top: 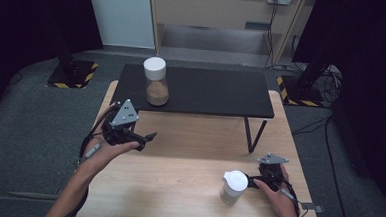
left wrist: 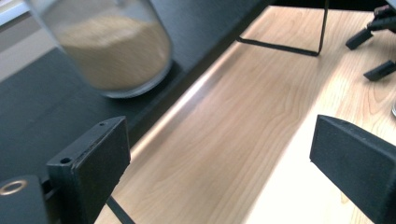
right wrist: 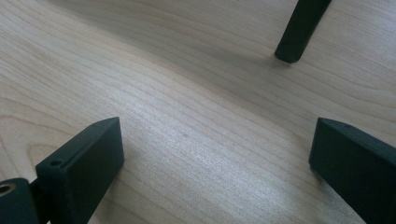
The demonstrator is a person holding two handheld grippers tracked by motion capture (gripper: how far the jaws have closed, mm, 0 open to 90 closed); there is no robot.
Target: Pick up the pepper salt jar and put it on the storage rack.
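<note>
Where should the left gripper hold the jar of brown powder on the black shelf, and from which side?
Grip the jar on its straight glass wall below the white lid, coming level from the front. It stands upright near the shelf edge, and the open left gripper already faces it.

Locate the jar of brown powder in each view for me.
High view: jar of brown powder at the left end of the black shelf.
Left gripper view: upper left, blurred, on that shelf.
Right gripper view: wooden tabletop between open jaws.
Shared landmark: the wooden tabletop.
</note>
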